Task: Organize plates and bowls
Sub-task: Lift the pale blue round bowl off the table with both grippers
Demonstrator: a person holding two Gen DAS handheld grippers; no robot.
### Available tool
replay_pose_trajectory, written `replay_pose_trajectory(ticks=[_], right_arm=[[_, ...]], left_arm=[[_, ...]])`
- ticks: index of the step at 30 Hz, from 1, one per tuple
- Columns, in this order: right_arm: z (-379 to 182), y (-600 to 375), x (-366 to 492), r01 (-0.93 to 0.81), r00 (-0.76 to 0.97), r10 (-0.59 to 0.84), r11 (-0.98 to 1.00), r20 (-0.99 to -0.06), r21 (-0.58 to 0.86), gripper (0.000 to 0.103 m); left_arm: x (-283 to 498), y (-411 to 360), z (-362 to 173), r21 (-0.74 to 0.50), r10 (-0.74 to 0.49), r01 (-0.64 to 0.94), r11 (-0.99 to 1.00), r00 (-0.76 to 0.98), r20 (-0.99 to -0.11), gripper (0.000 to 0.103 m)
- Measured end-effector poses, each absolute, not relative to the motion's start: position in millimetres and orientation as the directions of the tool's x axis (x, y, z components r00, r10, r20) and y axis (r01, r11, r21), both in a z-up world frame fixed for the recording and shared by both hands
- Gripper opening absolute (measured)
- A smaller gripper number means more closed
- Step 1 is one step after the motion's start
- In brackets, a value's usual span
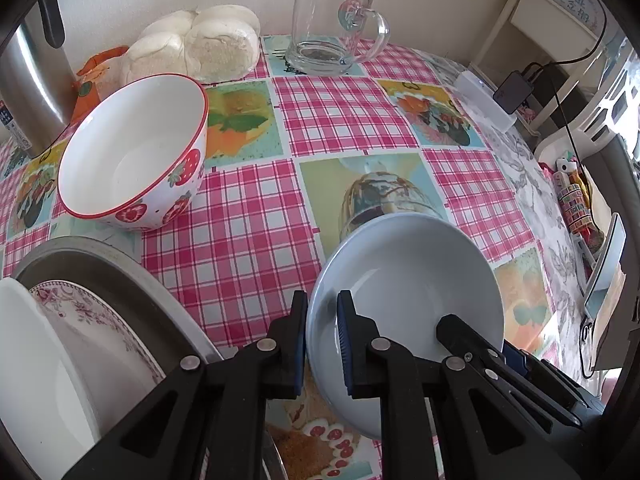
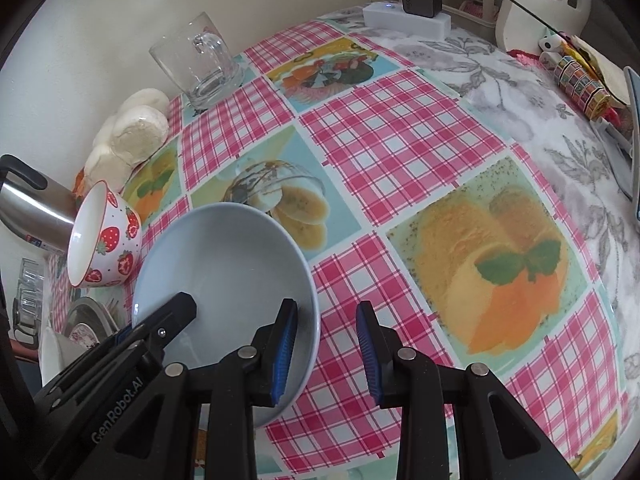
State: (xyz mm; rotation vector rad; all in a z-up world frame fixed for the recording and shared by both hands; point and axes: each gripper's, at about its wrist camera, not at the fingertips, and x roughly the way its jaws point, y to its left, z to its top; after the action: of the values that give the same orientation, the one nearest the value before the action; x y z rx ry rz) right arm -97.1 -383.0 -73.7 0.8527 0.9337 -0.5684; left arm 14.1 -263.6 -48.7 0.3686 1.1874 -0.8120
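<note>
A pale blue bowl (image 1: 408,272) sits tilted on the checked tablecloth, low in both views. My left gripper (image 1: 321,296) is shut on the bowl's left rim, with one pad inside the wall and one outside. My right gripper (image 2: 326,304) straddles the opposite rim of the blue bowl (image 2: 224,264) and is open: one pad is inside, and tablecloth shows between the rim and the outer pad. A white bowl with red strawberries (image 1: 132,152) stands apart at the upper left. Stacked plates (image 1: 100,340) lie on a metal tray (image 1: 120,272) at the lower left.
A glass mug (image 1: 332,28) and a bag of white buns (image 1: 200,48) stand by the back wall. A steel kettle (image 1: 32,80) is at the far left. A white box with a charger (image 2: 404,20) and rolls of tape (image 2: 580,80) line the table's right side.
</note>
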Motion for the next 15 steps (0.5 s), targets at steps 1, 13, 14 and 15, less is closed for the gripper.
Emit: replay_pose_trajectory(ticks=[1,13,14,15], right_arm=[[-73.7,-383.1,-97.1,0.741,0.493,-0.064,0.553,-0.867,0.381,0.034],[-72.6,-385.8,-101.2,0.747,0.493,-0.069,0.545,-0.867,0.381,0.033],[-72.6,-386.4,-101.5,0.747,0.495,-0.069,0.543,-0.866,0.383,0.033],[-72.6,-387.0,-102.0,0.748,0.496,-0.068,0.539,-0.865,0.387,0.033]], left_arm=[[14.1,-263.9,-48.9,-0.152,-0.364,0.727,0.67,0.143,-0.92,0.015],[11.3,-267.5,-50.8,-0.143,-0.364,0.737,0.66,0.147,-0.92,0.015],[11.2,-267.6,-50.8,-0.142,-0.364,0.738,0.66,0.148,-0.919,0.015],[11.0,-267.7,-50.8,-0.142,-0.365,0.739,0.659,0.148,-0.919,0.015]])
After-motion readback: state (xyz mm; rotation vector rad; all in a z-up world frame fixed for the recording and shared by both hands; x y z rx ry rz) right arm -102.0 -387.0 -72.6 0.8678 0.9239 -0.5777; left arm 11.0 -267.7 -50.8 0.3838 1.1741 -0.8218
